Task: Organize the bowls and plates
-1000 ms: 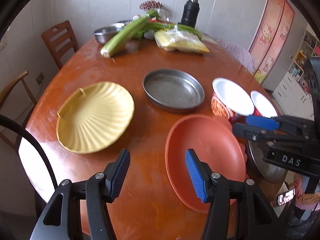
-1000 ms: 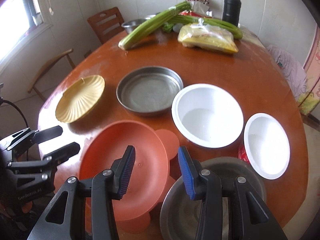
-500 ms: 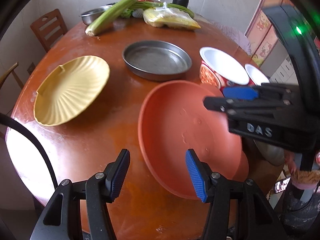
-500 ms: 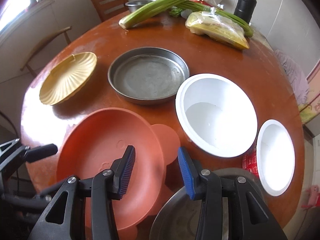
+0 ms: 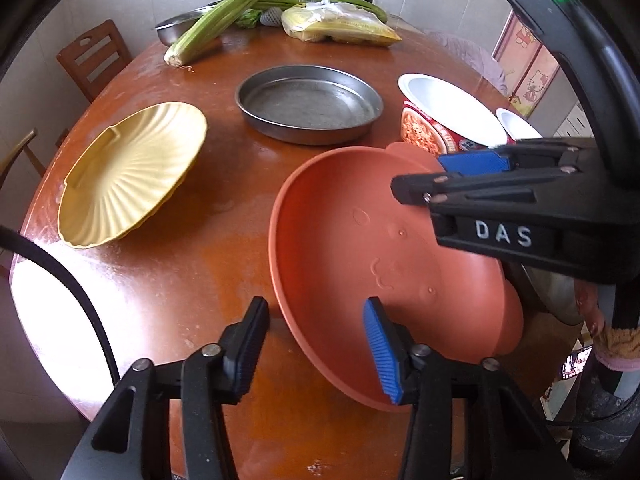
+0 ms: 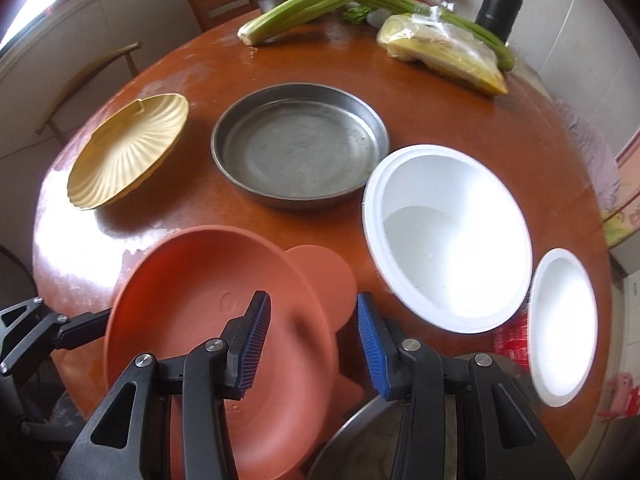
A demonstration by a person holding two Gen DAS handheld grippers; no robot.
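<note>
While both grippers are gaping open, the orange plate (image 5: 360,240) is sitting centre-right. The left gripper (image 5: 316,348) is straddling its rim; the right gripper (image 6: 314,348) is hovering over its edge

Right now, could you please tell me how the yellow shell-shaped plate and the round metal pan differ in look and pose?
The yellow shell-shaped plate is ribbed and fan-shaped with a wavy edge; the round metal pan is smooth, grey and circular. The plate is shallow and sits tilted, its far edge raised; the pan sits flat and has a low upright wall. Both are empty and rest untouched on the wooden table.
</note>
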